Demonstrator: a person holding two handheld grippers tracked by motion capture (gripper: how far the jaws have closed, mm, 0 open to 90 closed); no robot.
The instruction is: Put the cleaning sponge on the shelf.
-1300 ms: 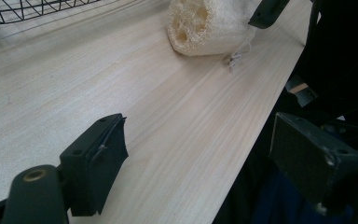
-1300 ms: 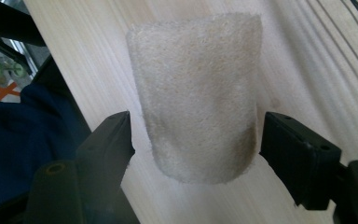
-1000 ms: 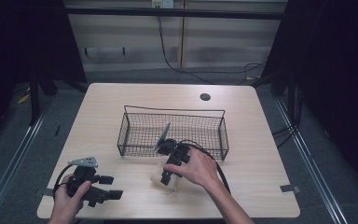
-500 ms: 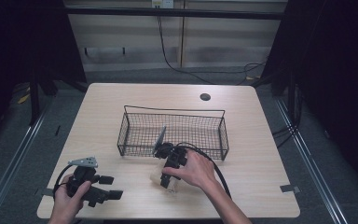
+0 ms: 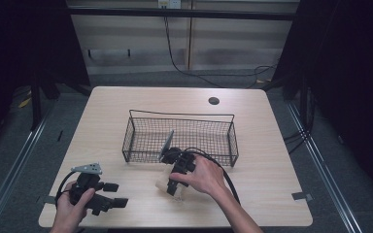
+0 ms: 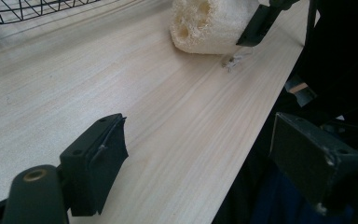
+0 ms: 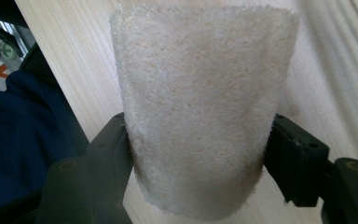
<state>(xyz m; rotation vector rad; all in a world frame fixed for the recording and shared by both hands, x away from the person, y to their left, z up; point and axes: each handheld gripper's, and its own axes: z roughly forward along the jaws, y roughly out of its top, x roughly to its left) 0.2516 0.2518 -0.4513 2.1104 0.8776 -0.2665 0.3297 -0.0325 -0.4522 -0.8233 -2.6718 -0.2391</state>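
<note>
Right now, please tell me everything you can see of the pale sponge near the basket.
The loofah sponge is a pale cream, fibrous, roughly cylindrical piece; its cut end shows round holes. It lies on its side on the wooden table, in front of the wire basket. The right gripper has its black jaws pressed on both sides of it.

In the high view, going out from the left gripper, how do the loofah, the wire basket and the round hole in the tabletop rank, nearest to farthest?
From the left gripper at the near left corner:
1. Loofah, to its right near the front edge, between the right gripper's jaws.
2. Wire basket, mid-table, beyond the loofah.
3. Round hole, past the basket near the far edge.
</note>
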